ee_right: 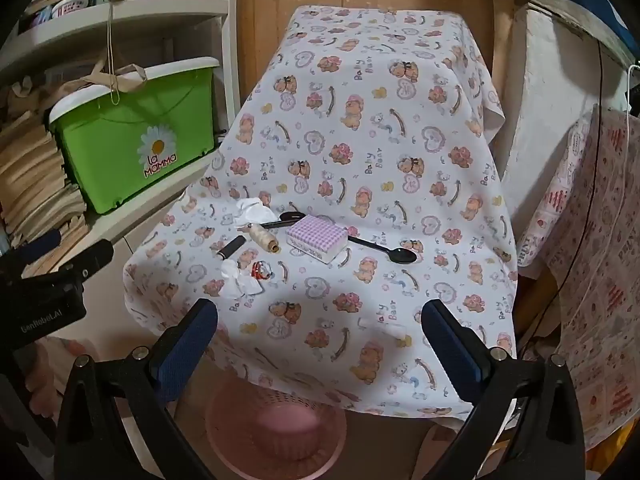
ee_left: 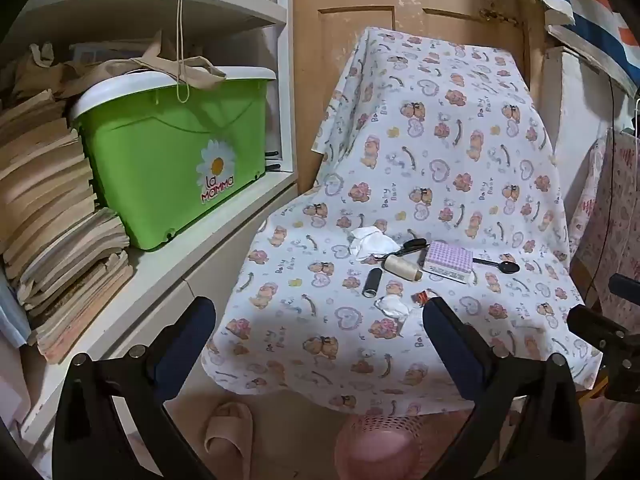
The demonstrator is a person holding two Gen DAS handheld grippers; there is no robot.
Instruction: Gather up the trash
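On a chair draped with a bear-print cloth lie two crumpled white tissues, one at the back and one nearer the front. Beside the front tissue sits a small red-and-white wrapper. A pink mesh basket stands on the floor under the seat's front edge. My left gripper and right gripper are both open and empty, hovering in front of the seat.
Also on the seat: a cream thread spool, a black spool, a purple checked box, a black spoon, a black clip. A shelf with a green bin and stacked paper stands left. A slipper lies on the floor.
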